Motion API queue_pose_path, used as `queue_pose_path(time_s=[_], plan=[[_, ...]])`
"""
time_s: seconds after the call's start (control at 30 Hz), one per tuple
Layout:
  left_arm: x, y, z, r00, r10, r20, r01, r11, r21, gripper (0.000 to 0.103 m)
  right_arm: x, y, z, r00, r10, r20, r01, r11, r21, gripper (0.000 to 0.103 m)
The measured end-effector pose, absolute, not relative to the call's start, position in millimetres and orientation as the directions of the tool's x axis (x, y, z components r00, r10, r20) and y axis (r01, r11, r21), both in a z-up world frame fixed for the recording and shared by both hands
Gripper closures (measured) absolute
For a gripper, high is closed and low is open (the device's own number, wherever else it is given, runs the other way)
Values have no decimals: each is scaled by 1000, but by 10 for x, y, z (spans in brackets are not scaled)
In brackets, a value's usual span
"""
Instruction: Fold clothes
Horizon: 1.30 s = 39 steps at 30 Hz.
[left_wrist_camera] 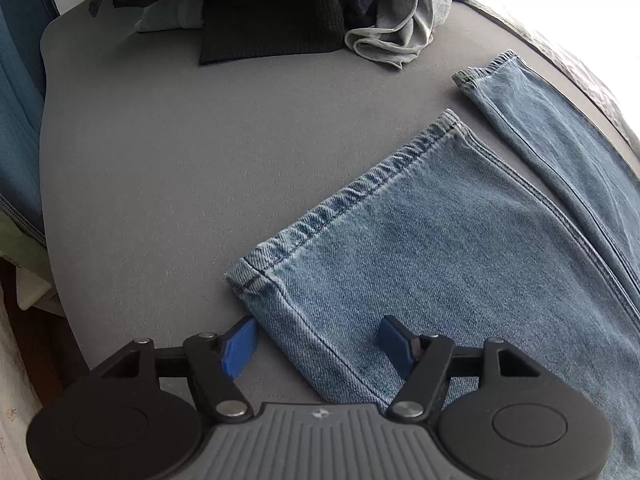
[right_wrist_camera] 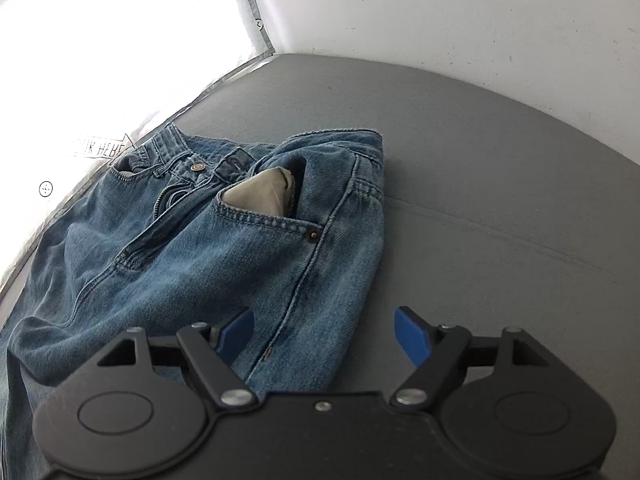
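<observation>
Grey felt-covered bench against a white wall. I count one pair of jeans spread flat on it, two legs with hems apart, plus one heap of dark and grey clothes at the far edge. Faded blue denim, fly open, pocket lining poking out (tan). My left gripper has jaws wide over a hem corner; right gripper wide too, at the hip edge.

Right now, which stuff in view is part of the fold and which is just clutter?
In play:
- jeans, spread flat on the grey surface
- left gripper, open, at the near leg hem
- right gripper, open, at the hip seam

Lying about:
- pile of dark and grey clothes at the far edge
- white wall
</observation>
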<state>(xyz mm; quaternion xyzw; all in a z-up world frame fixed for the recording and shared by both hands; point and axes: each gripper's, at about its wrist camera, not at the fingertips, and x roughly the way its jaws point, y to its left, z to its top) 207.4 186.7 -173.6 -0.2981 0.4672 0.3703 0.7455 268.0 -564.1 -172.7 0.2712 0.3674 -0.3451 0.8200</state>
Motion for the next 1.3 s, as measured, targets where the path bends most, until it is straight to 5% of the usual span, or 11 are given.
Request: queue_pose_path(time_s=[0.07,0.13,0.17,0.27,0.47,0.57,0.77,0.9,1.07,1.3], plan=[[2092,1857,-1701,293,291,-911,-837,538,-97,52,2777,-5746,-1783,487,-360,-796,778,593,208,30],[2111,1848,-1666,297,309,-904,-843,528,-96,88,2874,-5850,-1838,482,-352,-802,790,571,224,38],[2120,1843,-1649,298,318,-900,-847,524,-96,99,2922,-5839,-1843,477,-359,-803,781,591,200,51],[2149,1829,-1597,303,344,-889,-856,508,-95,99,2946,-5825,-1819,514,-359,-779,744,639,197,76],[2160,1824,-1382,342,390,-855,-869,477,-130,99,2583,-5977,-1567,611,-360,-705,752,541,376,101],[2082,1796,-1018,414,421,-807,-846,506,-169,99,2300,-6122,-1271,672,-371,-641,731,475,490,102],[1887,1864,-787,403,476,-781,-847,517,-123,99,1952,-6214,-809,617,-550,-563,779,527,339,103],[1772,1800,-1189,293,448,-844,-875,482,-48,99,1919,-6363,-1023,602,-476,-641,776,537,330,102],[1663,1806,-1351,266,421,-867,-886,460,-49,99,1978,-6289,-1443,638,-332,-695,742,506,440,76],[1675,1876,-1325,275,423,-864,-888,455,-60,99,2298,-5958,-1751,661,-233,-713,693,553,463,62]])
